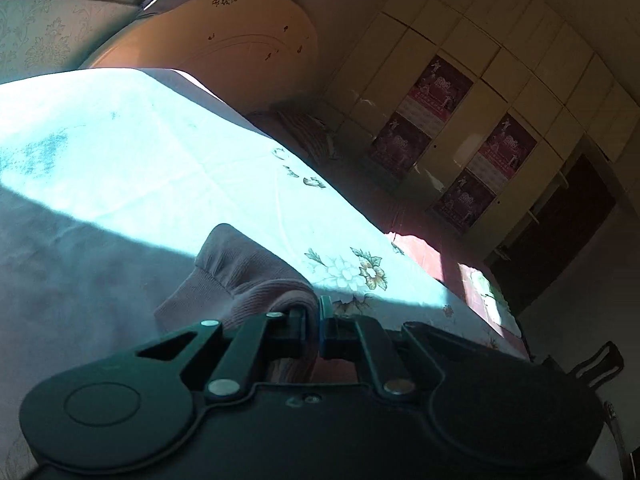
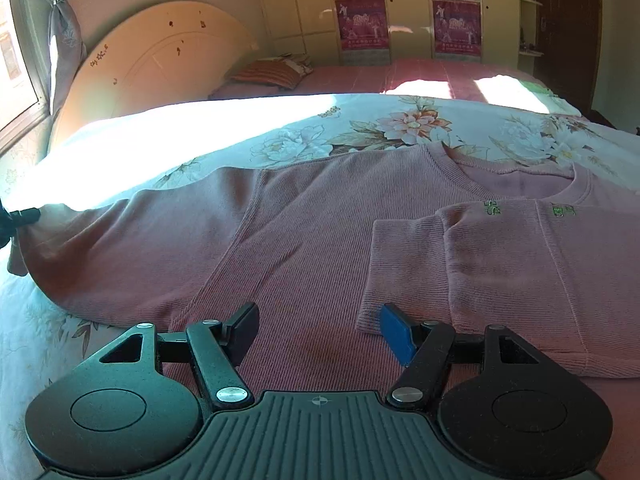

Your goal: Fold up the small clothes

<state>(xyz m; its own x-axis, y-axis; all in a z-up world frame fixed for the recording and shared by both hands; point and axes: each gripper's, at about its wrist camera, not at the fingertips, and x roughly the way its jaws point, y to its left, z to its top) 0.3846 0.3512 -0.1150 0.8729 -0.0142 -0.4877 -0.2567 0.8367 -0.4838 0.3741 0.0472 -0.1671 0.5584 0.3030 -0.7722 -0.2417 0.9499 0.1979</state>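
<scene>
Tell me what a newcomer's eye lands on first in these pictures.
The pink ribbed sweater spread across the floral bedsheet, one sleeve already folded over its chest. Next, the left hand-held gripper pinching the other sleeve's cuff, while the right hand-held gripper hangs open above the sweater's hem.

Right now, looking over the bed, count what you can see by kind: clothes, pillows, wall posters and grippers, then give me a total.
Pink knit sweater: 1
Striped pillow: 1
Magenta posters on the wardrobe doors: 2
Grippers: 2, the left gripper shut on the sweater's sleeve cuff, the right gripper open above the sweater
Total: 6
</scene>
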